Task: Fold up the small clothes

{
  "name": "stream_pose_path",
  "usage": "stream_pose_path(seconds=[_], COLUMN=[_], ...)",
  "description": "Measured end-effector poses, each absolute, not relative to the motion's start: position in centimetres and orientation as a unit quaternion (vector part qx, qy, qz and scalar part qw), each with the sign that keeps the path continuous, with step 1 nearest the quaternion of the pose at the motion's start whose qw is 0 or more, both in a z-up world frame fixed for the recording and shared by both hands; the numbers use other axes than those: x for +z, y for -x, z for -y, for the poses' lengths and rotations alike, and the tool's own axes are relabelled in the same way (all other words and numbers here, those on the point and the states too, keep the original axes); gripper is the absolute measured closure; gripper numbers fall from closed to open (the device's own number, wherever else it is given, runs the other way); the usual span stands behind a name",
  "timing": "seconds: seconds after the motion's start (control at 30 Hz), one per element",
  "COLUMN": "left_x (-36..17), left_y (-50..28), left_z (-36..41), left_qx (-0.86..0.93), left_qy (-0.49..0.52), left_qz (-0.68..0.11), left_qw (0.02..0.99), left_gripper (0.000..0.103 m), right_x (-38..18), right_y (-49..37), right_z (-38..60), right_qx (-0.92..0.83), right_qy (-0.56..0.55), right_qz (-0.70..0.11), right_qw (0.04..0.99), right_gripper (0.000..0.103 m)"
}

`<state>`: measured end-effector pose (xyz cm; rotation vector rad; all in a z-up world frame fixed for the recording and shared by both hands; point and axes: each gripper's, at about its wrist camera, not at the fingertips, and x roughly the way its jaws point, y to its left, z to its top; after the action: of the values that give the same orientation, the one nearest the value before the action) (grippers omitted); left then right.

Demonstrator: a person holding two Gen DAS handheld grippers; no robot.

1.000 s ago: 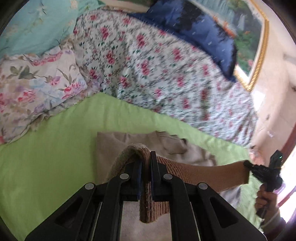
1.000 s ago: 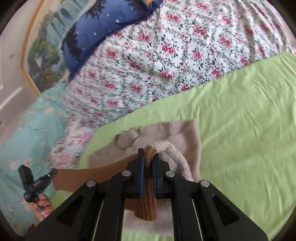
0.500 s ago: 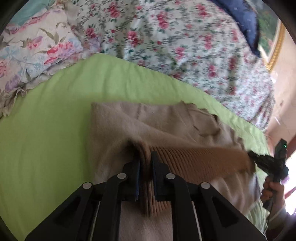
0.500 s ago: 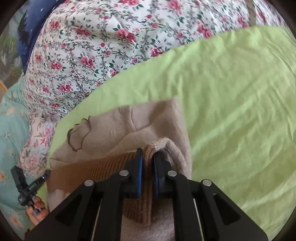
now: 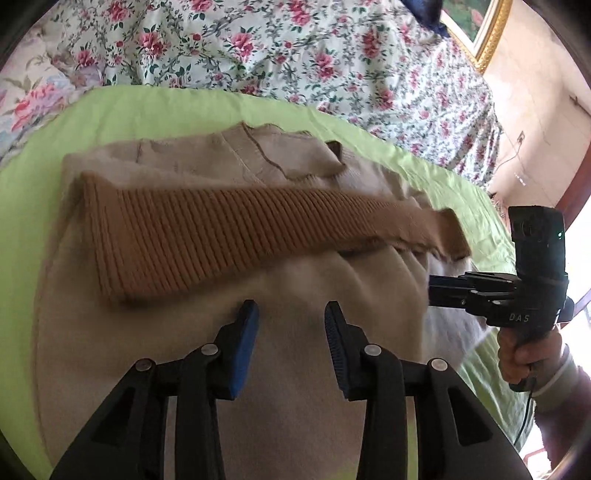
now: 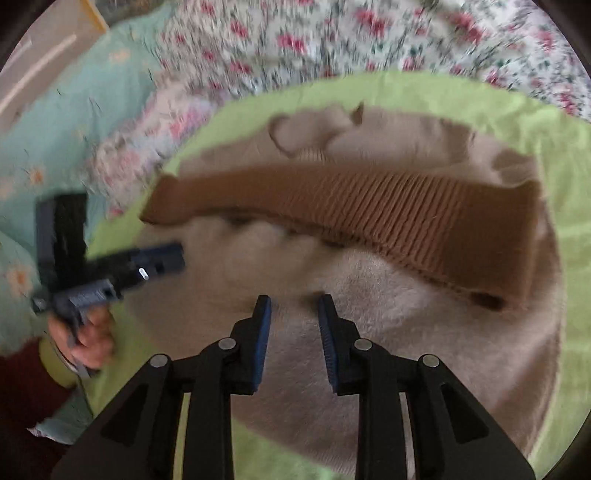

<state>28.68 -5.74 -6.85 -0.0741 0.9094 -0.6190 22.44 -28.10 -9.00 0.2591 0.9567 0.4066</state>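
Note:
A small beige knit garment [image 5: 184,369] lies folded on the green sheet [image 5: 122,107], its brown ribbed hem band [image 5: 229,236] laid across the upper part. It also shows in the right wrist view [image 6: 406,332], with the band [image 6: 369,206] on top. My left gripper [image 5: 291,314] is open and empty just above the fabric, short of the band. My right gripper [image 6: 293,306] is open and empty over the fabric too. Each gripper shows in the other's view, the right one [image 5: 436,291] at the garment's right edge and the left one [image 6: 162,262] at its left edge.
A floral quilt [image 5: 295,55] is bunched along the far side of the bed. A teal floral pillow [image 6: 74,110] lies at the left in the right wrist view. A gold-framed picture [image 5: 487,33] hangs on the wall at the right.
Both grippers have laid the ribbed hem band down over the garment, let go of it and opened. Both have drawn back slightly from the band.

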Motion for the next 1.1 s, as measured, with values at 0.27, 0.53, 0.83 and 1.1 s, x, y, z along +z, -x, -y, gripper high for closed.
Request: stream_pose_path(seconds=[0.27, 0.53, 0.83, 1.1], left_x=[-5.3, -4.0, -6.6, -9.4], left_y=[-37.7, -32.5, -19.2, -12.6], left_z=[-0.2, -4.6, -3.8, -3.1], left_qx=[-0.184, -0.152, -0.189, -0.198], left_qy=[0.094, 0.132, 0.183, 0.227], left_qz=[-0.420, -0.389, -0.418, -0.442], left_qw=[0.884, 0.899, 0.870, 0.845], left_gripper=[0.065, 0.052, 0.047, 0.041], right_x=[-7.2, -6.1, -7.1, -7.9], right_y=[-27.1, -21.8, -15.1, -11.1], right_z=[37.1, 37.7, 31.9, 29.4], right_qx=[0.008, 0.012, 0.067, 0.085], right_qy=[-0.197, -0.249, -0.263, -0.286], right_qz=[-0.400, -0.362, -0.371, -0.376], right_qw=[0.895, 0.898, 0.888, 0.877], right_gripper=[0.075, 0.074, 0.063, 0.058])
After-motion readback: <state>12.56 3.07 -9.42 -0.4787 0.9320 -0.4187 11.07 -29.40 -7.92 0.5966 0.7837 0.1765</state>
